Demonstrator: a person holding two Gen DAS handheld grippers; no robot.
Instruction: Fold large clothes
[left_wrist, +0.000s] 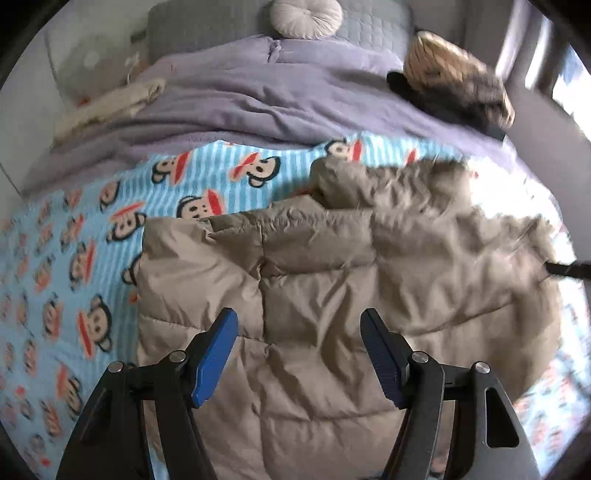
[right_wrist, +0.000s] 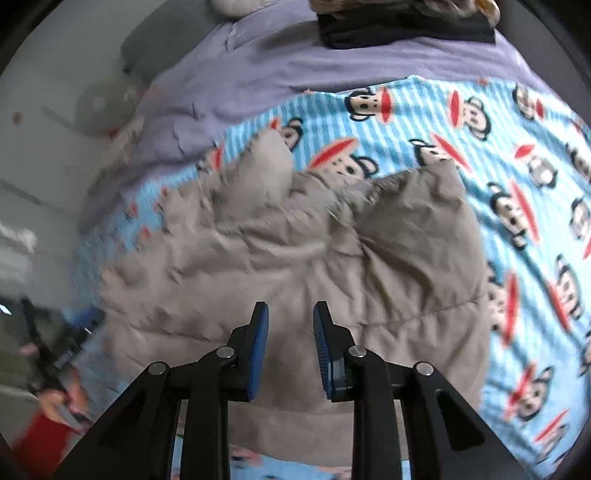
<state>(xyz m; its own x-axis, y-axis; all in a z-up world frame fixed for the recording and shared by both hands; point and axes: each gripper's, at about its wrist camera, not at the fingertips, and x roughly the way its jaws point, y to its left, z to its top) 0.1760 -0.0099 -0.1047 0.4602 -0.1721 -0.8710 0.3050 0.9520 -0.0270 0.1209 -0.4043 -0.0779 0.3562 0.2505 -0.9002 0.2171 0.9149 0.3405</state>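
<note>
i hold my left tool (left_wrist: 295, 328) spread wide above the near left part of the puffy tan jacket (left_wrist: 314, 280), nothing between its blue pads (left_wrist: 216, 354); my right tool (right_wrist: 290, 321) hangs over the jacket's near edge with a narrow gap between its pads, and as far as i can see they pinch no cloth, so both are released; the jacket lies crumpled across the middle of the bed, on the blue monkey-print blanket (left_wrist: 74, 240), its far side bunched into a lump and its right side still ruffled; to my mind the step now is to take a fresh hold for the next fold, and to do it well i should bite each tool onto a firm seam at the near hem, both corners at a like depth, then lift evenly so the slippery padding does not sag or slide out; going left to right beyond it: a cream cloth (left_wrist: 110, 107) on the left, the lilac duvet (left_wrist: 258, 96) bunched behind, a round cushion (left_wrist: 306, 16) at the headboard, a furry heap (left_wrist: 458, 81) on dark fabric at the right; bright light washes in from that side.
</note>
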